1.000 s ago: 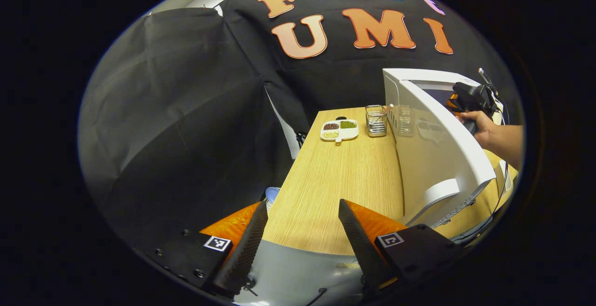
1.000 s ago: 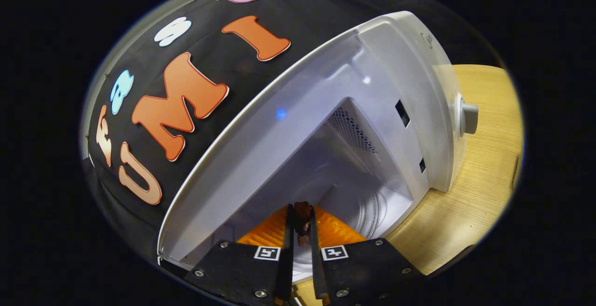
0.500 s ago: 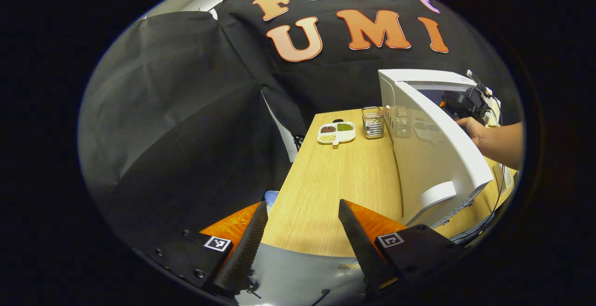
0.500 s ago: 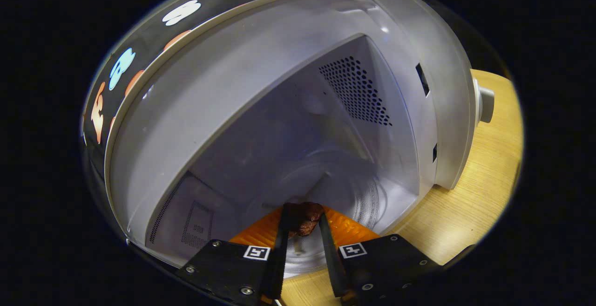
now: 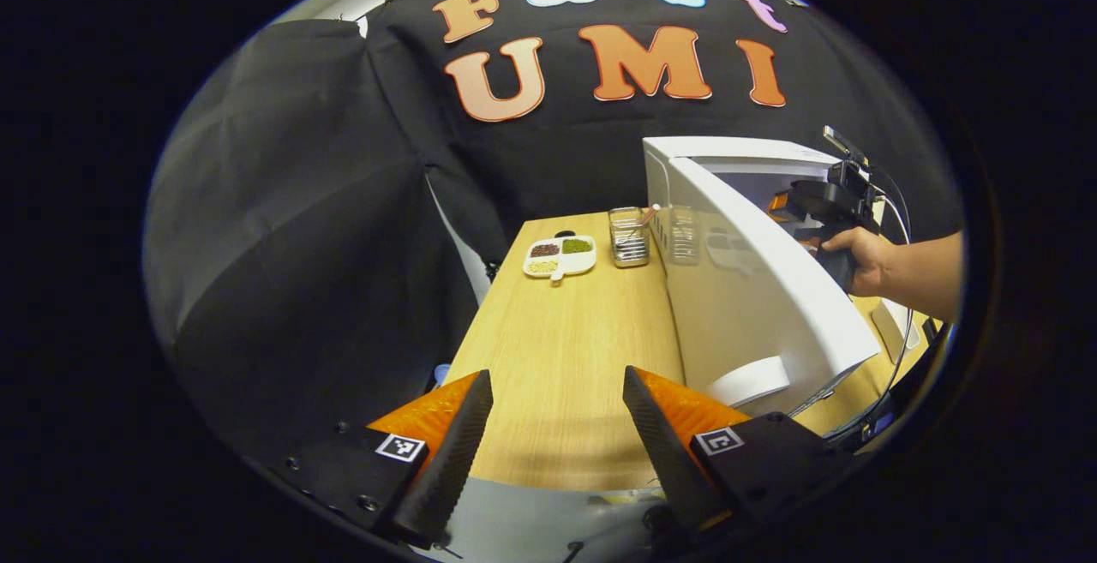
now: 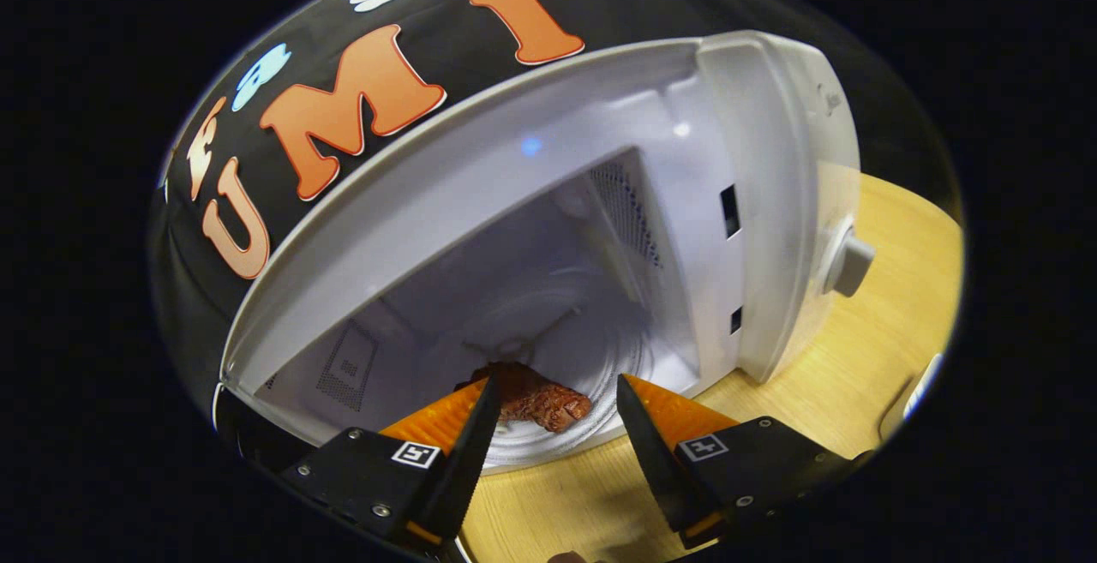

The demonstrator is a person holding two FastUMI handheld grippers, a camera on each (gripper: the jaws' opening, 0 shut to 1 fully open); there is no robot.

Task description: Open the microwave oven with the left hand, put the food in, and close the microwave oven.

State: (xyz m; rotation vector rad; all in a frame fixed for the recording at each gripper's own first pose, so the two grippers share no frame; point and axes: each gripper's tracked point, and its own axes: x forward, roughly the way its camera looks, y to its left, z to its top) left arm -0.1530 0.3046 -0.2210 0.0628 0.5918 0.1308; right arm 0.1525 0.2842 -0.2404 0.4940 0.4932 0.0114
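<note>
Since half a second ago the right gripper point(image 6: 553, 426) has spread its two black ribbed fingers wide and drawn back out of the cavity; the food point(image 6: 533, 398), one brown lumpy piece it was pinching, now lies free on the ridged round turntable point(image 6: 617, 349) just beyond the fingertips, lower centre of the right gripper view. Around it: one white microwave oven point(image 6: 771, 160), smooth plastic walls, perforated vent panel inside, one grey knob point(image 6: 848, 265) at right of frame, standing on one light wood-grain table point(image 6: 874, 374)

Left gripper view, near to far: left gripper point(image 5: 557, 426) at bottom of frame, two fingers wide apart, holding nothing, over the near table edge. Right of centre, the microwave door point(image 5: 763, 306) stands swung open, one curved white handle point(image 5: 750, 379) low on it. Behind it a hand point(image 5: 853, 259) holds the right gripper at the oven mouth. Farther, upper centre: one white three-compartment dish point(image 5: 561, 256) of grains, one clear square holder point(image 5: 630, 239) beside it. The view has shifted since earlier; the microwave now sits more toward centre
</note>
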